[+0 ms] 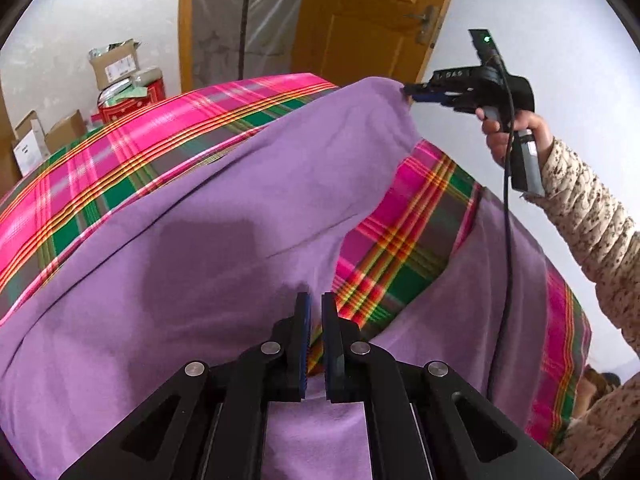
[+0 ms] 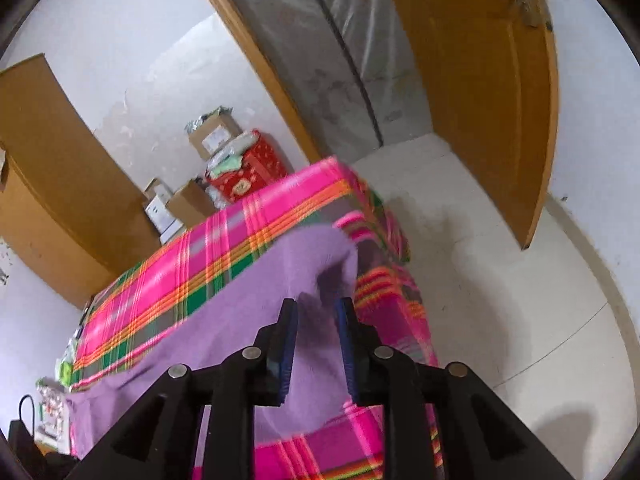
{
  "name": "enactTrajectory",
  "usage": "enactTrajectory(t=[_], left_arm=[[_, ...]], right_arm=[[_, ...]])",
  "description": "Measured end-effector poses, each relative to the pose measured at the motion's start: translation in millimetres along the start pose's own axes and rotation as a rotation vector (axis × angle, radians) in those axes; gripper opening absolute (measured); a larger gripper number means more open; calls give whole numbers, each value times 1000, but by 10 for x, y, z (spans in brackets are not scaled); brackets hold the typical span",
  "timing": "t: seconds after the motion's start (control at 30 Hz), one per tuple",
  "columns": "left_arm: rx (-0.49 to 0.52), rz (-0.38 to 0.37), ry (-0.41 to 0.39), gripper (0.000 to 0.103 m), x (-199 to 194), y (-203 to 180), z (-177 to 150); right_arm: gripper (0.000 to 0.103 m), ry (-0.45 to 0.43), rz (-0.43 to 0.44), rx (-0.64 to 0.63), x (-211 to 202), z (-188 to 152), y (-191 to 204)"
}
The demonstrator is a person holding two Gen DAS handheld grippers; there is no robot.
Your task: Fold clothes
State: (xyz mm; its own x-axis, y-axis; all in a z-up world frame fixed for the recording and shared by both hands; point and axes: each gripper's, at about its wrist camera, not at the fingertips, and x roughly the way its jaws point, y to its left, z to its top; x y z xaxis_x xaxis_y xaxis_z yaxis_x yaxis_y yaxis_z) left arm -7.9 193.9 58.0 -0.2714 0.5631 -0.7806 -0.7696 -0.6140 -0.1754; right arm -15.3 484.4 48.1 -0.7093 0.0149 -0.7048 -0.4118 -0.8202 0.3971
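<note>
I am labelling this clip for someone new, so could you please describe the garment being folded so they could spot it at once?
Start at the table under the bright pink, green and orange plaid cloth in front of the wooden door. Spread across it is the purple garment, one corner lifted by the right gripper. It is the only plain, unpatterned fabric there, soft lilac against the loud checks.

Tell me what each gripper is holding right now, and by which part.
The right gripper pinches the purple cloth at a lifted corner. The left gripper is nearly closed over the cloth's edge; whether it grips cannot be told.
</note>
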Motion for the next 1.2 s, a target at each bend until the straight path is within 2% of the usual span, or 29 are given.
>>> enactTrajectory(t=[0.17,0.23,0.3,0.4,0.6,0.77,0.97,1.1,1.2], left_arm=[[-43,1,-15,5,25,71,74],[-56,3,-16,5,45,102,93],[-63,7,-11,5,64,118,94],[-76,23,1,5,115,155,94],[-83,26,13,5,201,165,72],[-111,19,24,5,251,227,37],[-121,24,32,5,285,250,13],[-125,25,41,5,318,275,2],[-131,30,48,5,342,298,-11]], right_arm=[[27,52,4,-22,127,-120,26],[8,38,-10,-37,123,-187,72],[8,-3,-17,-59,66,-242,143],[7,-22,44,-106,-18,-274,341],[7,-43,145,-321,-142,-346,985],[7,12,159,-468,9,-590,1397],[10,71,146,-586,103,-774,1626],[23,67,191,-611,-101,-764,1576],[25,47,239,-606,-248,-698,1508]])
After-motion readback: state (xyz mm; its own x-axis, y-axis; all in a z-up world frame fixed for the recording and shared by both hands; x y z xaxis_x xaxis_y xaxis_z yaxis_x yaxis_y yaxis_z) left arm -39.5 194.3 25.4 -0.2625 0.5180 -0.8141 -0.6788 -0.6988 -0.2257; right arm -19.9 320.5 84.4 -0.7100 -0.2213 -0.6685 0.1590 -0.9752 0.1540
